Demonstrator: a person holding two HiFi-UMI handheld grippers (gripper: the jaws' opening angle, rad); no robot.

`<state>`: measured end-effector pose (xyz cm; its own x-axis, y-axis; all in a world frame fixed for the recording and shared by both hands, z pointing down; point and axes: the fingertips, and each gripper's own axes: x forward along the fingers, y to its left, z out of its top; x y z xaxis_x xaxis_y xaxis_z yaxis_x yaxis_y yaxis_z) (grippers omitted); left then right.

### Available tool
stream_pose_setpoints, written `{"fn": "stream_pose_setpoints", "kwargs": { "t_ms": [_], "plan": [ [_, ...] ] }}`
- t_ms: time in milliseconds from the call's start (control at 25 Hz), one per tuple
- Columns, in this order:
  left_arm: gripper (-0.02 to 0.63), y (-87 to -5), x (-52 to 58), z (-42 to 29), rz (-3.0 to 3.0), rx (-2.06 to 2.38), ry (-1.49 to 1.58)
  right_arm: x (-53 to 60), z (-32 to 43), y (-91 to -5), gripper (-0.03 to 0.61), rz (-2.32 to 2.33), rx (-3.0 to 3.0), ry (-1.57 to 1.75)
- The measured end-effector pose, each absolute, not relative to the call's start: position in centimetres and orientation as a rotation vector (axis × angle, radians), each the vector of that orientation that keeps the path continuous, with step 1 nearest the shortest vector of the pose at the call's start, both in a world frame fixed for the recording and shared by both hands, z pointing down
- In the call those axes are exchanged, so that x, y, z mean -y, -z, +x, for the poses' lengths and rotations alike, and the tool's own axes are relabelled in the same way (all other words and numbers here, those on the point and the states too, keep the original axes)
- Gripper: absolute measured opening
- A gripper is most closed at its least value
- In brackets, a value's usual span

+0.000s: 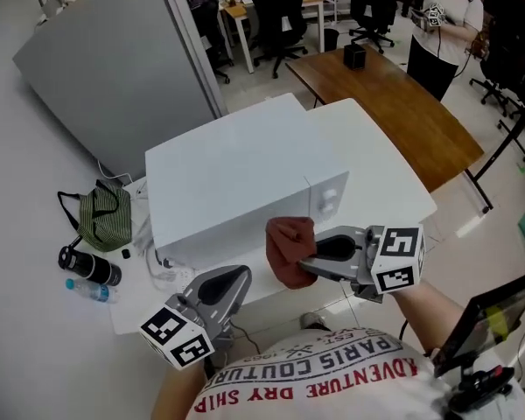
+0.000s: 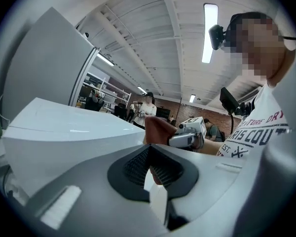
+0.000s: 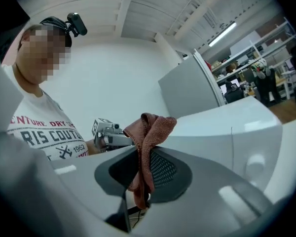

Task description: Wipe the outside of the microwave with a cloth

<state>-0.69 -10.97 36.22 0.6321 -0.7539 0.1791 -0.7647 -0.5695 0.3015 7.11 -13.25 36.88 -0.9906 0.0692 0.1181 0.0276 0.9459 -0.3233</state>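
Note:
A white microwave (image 1: 236,182) stands on a white table (image 1: 394,169), its front facing me. My right gripper (image 1: 308,259) is shut on a reddish-brown cloth (image 1: 289,250), held against the lower front of the microwave near the door's right side. In the right gripper view the cloth (image 3: 147,152) hangs pinched between the jaws, with the microwave (image 3: 246,137) at the right. My left gripper (image 1: 232,289) is below the microwave's front at the left, shut with nothing in it. In the left gripper view the microwave (image 2: 64,127) fills the left and the cloth (image 2: 157,128) shows beyond the jaws.
A green striped bag (image 1: 103,217), a dark bottle (image 1: 89,266) and a clear water bottle (image 1: 92,290) lie left of the microwave. A grey partition (image 1: 114,68) stands behind. A brown table (image 1: 394,103) is at the right, with a person (image 1: 446,24) beyond it.

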Motion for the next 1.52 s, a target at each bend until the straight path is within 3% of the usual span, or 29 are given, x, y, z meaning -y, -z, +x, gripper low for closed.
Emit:
{"fn": "stream_pose_setpoints", "kwargs": {
  "t_ms": [240, 560, 1520],
  "plan": [
    [0.006, -38.1, 3.1, -2.0, 2.515, 1.146, -0.044, 4.9, 5.0, -39.9, 0.046, 0.09, 2.918, -0.413],
    [0.006, -38.9, -3.4, -2.6, 2.523, 1.151, -0.026, -2.0, 3.7, -39.2, 0.046, 0.063, 2.972, -0.557],
    [0.006, -39.3, -4.7, -2.5, 2.469, 1.168, 0.012, -2.8, 4.2, -40.2, 0.043, 0.058, 2.947, -0.58]
  ]
}}
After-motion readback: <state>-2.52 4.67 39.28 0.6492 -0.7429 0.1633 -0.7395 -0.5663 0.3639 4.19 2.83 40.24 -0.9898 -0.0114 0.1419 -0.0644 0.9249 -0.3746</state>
